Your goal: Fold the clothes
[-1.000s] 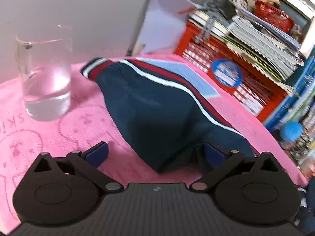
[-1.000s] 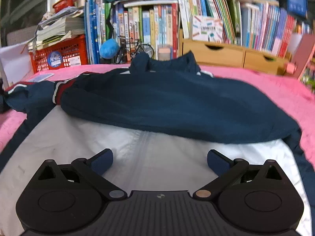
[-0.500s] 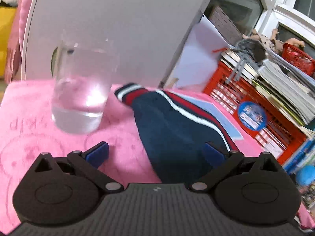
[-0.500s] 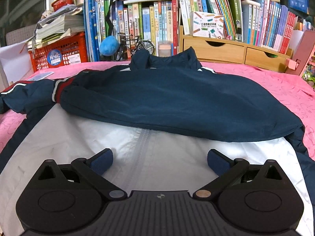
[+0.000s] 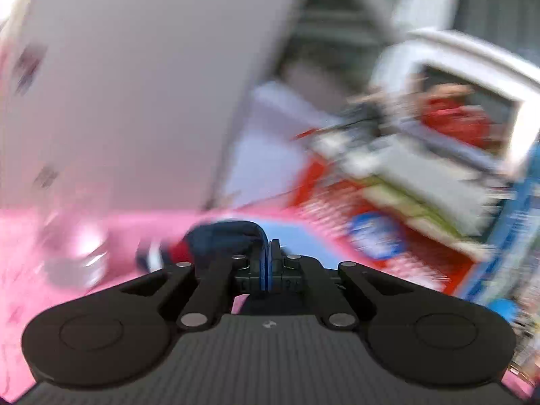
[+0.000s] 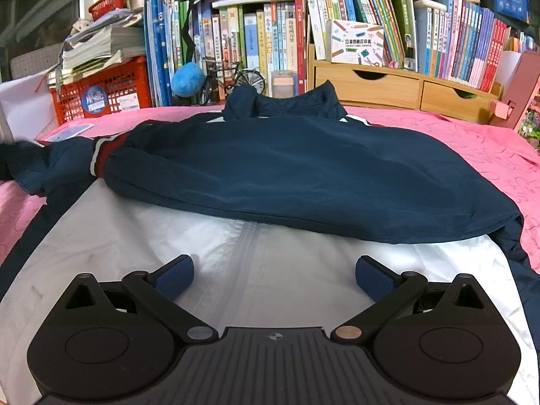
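1. Our left gripper (image 5: 269, 263) is closed, pinching navy sleeve (image 5: 222, 239) fabric; view is motion-blurred.
2. Our right gripper (image 6: 274, 275) is wide open, holding nothing, over the jacket (image 6: 303, 175) lining.
3. Jacket lies spread on the pink cloth (image 6: 472, 141).

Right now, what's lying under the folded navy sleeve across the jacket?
Under the navy sleeve lies the jacket's white front panel with its zipper running beneath the sleeve's edge. The upper zipper and chest are covered. The right tool hovers open over the panel.
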Demonstrator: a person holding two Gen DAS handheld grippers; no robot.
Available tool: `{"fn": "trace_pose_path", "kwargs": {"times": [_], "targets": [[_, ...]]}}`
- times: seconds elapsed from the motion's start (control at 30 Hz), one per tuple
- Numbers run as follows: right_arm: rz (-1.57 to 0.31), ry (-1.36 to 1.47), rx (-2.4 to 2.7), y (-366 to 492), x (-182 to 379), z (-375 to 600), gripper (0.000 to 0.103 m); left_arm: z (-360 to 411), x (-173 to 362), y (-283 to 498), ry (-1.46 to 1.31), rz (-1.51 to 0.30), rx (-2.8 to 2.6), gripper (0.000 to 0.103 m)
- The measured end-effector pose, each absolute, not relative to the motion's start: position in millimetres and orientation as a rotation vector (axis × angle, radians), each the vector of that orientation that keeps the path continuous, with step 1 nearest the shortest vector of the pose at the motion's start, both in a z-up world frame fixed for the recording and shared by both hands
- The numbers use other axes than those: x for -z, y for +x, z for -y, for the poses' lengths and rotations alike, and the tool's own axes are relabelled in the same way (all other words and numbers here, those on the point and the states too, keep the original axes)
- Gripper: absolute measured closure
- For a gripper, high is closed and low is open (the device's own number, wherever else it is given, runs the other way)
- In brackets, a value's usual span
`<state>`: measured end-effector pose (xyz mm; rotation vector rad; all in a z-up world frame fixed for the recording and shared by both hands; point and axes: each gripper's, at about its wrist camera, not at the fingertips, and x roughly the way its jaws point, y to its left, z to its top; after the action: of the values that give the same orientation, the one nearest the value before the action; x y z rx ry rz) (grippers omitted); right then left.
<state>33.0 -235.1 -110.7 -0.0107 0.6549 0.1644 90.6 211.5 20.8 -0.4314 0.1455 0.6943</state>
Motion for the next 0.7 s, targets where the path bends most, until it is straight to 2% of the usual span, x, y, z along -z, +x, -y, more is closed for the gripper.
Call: {"fn": "trace_pose_path", "kwargs": {"times": [0.17, 0.23, 0.27, 0.3, 0.37, 0.43, 0.5, 0.6, 0.7], "targets": [[-0.644, 0.023, -0.182, 32, 109, 239, 0.000, -117, -51, 103, -0.224, -0.144, -0.272, 0.100], [-0.617, 0.086, -0.196, 29, 106, 250, 0.000, -68, -48, 108, -0.094, -0.228, -0.067, 0.095], [-0.605, 0.102, -0.202, 29, 102, 253, 0.000, -48, -42, 111, -0.055, -0.294, 0.018, 0.087], [-0.595, 0.096, -0.206, 32, 97, 253, 0.000, -33, -34, 113, -0.035, -0.356, 0.078, 0.072], [-0.576, 0.085, -0.213, 38, 85, 254, 0.000, -13, -15, 111, -0.021, -0.471, 0.166, 0.065], [-0.557, 0.074, -0.221, 43, 74, 255, 0.000, -9, 1, 100, -0.036, -0.527, 0.197, 0.053], [-0.538, 0.062, -0.228, 49, 63, 256, 0.000, -13, 10, 84, -0.054, -0.555, 0.188, 0.022], [-0.509, 0.045, -0.239, 57, 46, 257, 0.000, -31, 13, 59, -0.049, -0.514, 0.110, 0.019], [-0.475, -0.055, -0.372, 78, 38, 205, 0.000, -51, 8, 40, -0.021, -0.436, -0.043, 0.015]]}}
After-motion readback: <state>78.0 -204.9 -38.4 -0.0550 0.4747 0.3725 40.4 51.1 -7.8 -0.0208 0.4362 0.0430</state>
